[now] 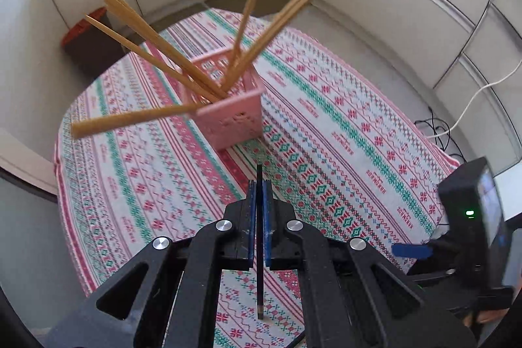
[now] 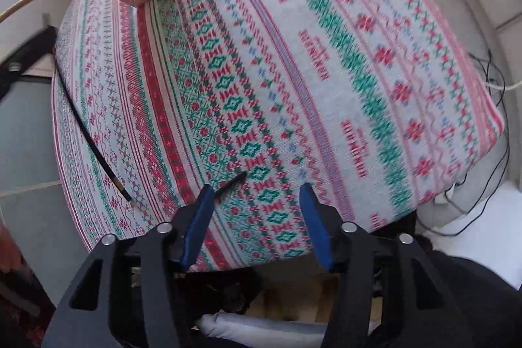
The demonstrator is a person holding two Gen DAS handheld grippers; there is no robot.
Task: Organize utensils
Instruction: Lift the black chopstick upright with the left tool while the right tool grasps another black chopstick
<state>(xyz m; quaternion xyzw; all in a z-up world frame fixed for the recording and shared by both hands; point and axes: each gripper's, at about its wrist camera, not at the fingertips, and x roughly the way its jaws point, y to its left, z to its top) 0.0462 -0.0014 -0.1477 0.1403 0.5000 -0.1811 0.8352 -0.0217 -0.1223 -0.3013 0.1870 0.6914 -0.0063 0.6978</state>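
black chopstick (image 1: 259, 237) clamped in left gripper (image 1: 259, 185) | right gripper (image 2: 257, 194) gaping (empty) | tablecloth (image 2: 326, 87) mostly bare

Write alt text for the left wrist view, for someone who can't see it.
The left gripper is shut on a thin black chopstick above a patterned tablecloth. Behind it, a pink perforated holder holds several wooden chopsticks fanned outward.
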